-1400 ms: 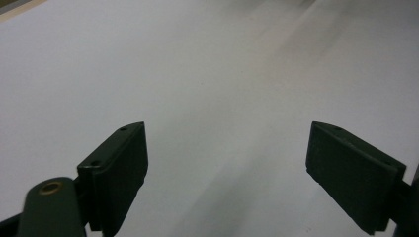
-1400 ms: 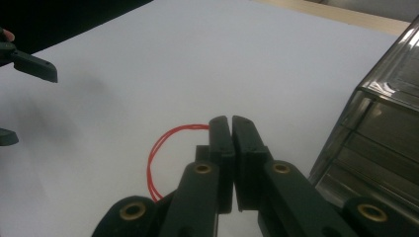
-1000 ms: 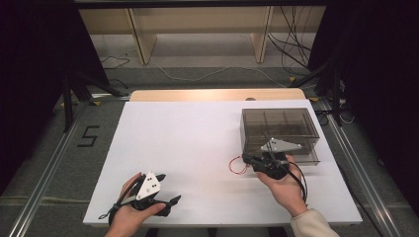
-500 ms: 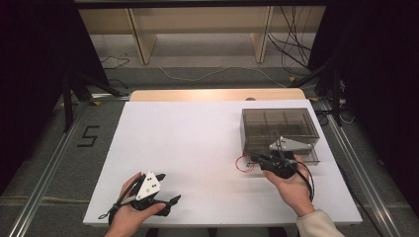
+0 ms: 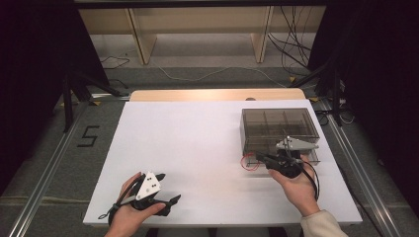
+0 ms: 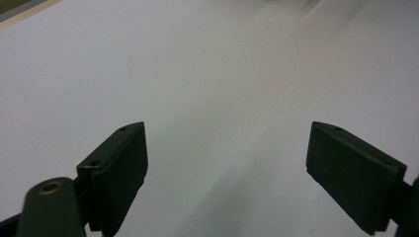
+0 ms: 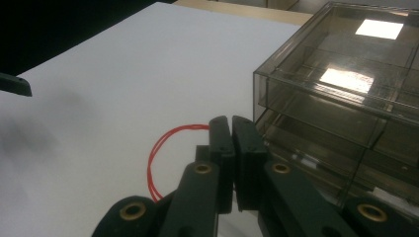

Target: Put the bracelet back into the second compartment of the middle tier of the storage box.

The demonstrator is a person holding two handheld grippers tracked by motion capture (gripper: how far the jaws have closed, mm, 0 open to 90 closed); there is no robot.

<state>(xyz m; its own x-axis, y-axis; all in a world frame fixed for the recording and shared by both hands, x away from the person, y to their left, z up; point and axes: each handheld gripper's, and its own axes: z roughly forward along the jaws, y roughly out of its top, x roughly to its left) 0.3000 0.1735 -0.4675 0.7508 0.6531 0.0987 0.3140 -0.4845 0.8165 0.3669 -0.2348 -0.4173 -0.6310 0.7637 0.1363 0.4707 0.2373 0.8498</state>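
1. Red loop (image 7: 163,148): a thin red band or wire, doubled strands, lying flat on the bench (image 5: 197,143). It sits just left of and ahead of the right tongs (image 7: 232,123), at the front-left corner of the smoked plastic box (image 7: 346,98).
2. Right tongs: jaws pressed together. The loop's far end runs right up to the tips; I can't tell if a strand is actually pinched between them or just passes behind.
3. Handling, my read: near weightless, limp, no stiffness to speak of. It will flop and may spring or roll once lifted. Thin section, so it slips out easily unless the pads close fully on it.
4. Where to take hold: on the arc nearest the tong tips, both strands together, pads square across it. Flat on the bench means the tips must scrape the surface to get under.
5. Left tongs (image 6: 227,163): jaws wide apart, nothing between them, over bare bench well to the left of the right tongs; seen near the front edge in the high view (image 5: 165,201).
6. Surface: matte white sheet, smooth, good contrast with the red.
7. Room: dark surrounds, wooden shelving (image 5: 197,29) and loose cables (image 5: 291,44) on the floor beyond the bench.
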